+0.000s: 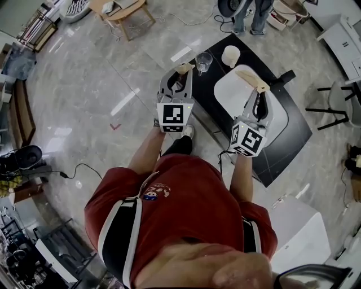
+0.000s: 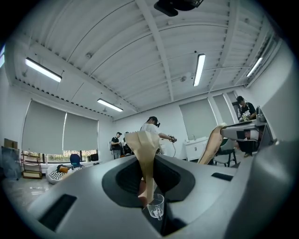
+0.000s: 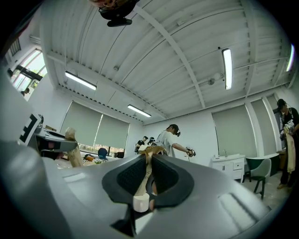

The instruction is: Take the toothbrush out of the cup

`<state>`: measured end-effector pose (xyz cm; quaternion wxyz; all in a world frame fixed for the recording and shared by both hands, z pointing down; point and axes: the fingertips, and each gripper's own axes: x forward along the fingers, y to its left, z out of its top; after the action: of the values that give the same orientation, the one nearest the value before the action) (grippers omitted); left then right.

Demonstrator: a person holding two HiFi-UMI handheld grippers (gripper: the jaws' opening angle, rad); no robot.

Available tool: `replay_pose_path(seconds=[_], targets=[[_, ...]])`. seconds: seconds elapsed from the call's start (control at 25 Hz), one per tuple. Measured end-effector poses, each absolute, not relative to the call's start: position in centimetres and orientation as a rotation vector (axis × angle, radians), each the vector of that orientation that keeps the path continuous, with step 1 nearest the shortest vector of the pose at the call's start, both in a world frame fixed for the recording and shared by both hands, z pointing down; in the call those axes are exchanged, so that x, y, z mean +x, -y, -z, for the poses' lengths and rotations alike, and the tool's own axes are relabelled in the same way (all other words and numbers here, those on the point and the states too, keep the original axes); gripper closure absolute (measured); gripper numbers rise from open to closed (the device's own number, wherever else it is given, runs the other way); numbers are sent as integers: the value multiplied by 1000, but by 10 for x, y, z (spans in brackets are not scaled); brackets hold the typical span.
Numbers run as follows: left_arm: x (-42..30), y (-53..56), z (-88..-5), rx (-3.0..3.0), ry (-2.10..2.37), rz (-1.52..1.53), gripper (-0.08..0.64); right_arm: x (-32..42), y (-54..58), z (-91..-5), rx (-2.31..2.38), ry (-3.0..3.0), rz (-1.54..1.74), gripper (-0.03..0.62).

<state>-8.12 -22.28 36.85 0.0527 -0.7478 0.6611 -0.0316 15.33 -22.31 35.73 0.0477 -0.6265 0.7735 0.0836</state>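
Observation:
A clear glass cup (image 1: 203,61) and a white cup (image 1: 230,56) stand at the far end of a black table (image 1: 293,135), beside a white tray (image 1: 237,97). No toothbrush shows in any view. My left gripper (image 1: 184,69) hangs level just short of the glass cup (image 2: 155,207), its tan-taped tips (image 2: 144,140) together with nothing between them. My right gripper (image 1: 256,83) hovers over the tray, tilted slightly up, its tips (image 3: 148,151) also together and empty. The white cup (image 3: 141,203) sits low ahead of it.
A wooden stool (image 1: 127,14) and a person's legs (image 1: 252,14) are beyond the table. A chair (image 1: 338,104) stands to its right and a white cabinet (image 1: 299,231) at the near right. Several people (image 2: 152,128) stand across the room.

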Motion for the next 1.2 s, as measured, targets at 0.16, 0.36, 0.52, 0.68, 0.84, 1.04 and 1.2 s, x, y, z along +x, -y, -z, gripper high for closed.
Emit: replay_pose_path(seconds=[0.16, 0.36, 0.52, 0.68, 0.84, 1.04, 1.2], targets=[[-87, 194, -360, -2229, -2034, 74, 506, 154, 200, -354, -1872, -2375, -269, 543], [-90, 158, -351, -2190, -2035, 44, 506, 154, 172, -349, -1838, -2369, -294, 543], [-89, 138, -350, -2166, -2032, 13, 506, 158, 155, -349, -1829, -2357, -322, 543], [-89, 128, -351, -2154, -2041, 5, 506, 157, 146, -352, -1818, -2369, -325, 543], [-88, 123, -351, -2138, -2046, -3, 506, 158, 142, -352, -1807, -2374, -332, 543], [-87, 121, -349, -2134, -2047, -4, 506, 155, 143, -348, -1791, -2377, -337, 543], [-88, 120, -347, -2130, -2049, -11, 506, 154, 143, -348, -1788, -2384, -339, 543]])
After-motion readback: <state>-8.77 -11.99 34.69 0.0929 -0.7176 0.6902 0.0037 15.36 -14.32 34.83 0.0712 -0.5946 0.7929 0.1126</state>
